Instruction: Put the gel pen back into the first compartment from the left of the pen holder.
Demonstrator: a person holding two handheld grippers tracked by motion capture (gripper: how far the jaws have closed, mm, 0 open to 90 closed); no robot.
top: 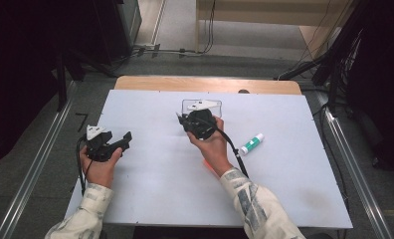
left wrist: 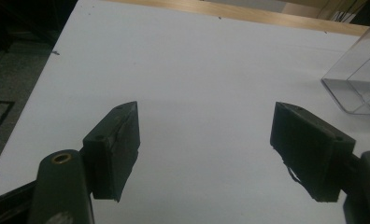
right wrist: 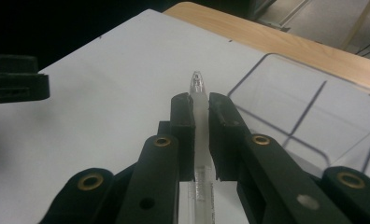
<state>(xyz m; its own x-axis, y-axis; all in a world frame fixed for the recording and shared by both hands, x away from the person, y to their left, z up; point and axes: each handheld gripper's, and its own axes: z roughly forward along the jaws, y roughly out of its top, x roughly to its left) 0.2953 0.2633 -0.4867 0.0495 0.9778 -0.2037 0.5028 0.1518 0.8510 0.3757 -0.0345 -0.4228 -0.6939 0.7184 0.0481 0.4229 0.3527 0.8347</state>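
The right gripper (right wrist: 200,135) has its 2 fingers (right wrist: 183,133) clamped on a slim clear pen (right wrist: 198,88), which runs lengthwise between the pads: its long axis lies along the fingers, with the tapered, see-through tip sticking out past them and the ribbed end trailing back toward the hand. The pen looks like a thin transparent plastic barrel, hard to pick out against the white bench (right wrist: 103,93).

Just beyond and to the right of that tip in the right gripper view stands a clear open box (right wrist: 309,112), with dark-edged walls. So the coming move likely turns on swinging the tip over the box's near wall. In the high view the right gripper (top: 181,119) sits just before the box (top: 200,105), far nearer to it than the left.

The left gripper (left wrist: 204,144) hangs over bare bench with its fingers (left wrist: 115,149) wide apart and nothing between them. A green-and-white tube (top: 251,144) lies on the bench beside the right forearm.
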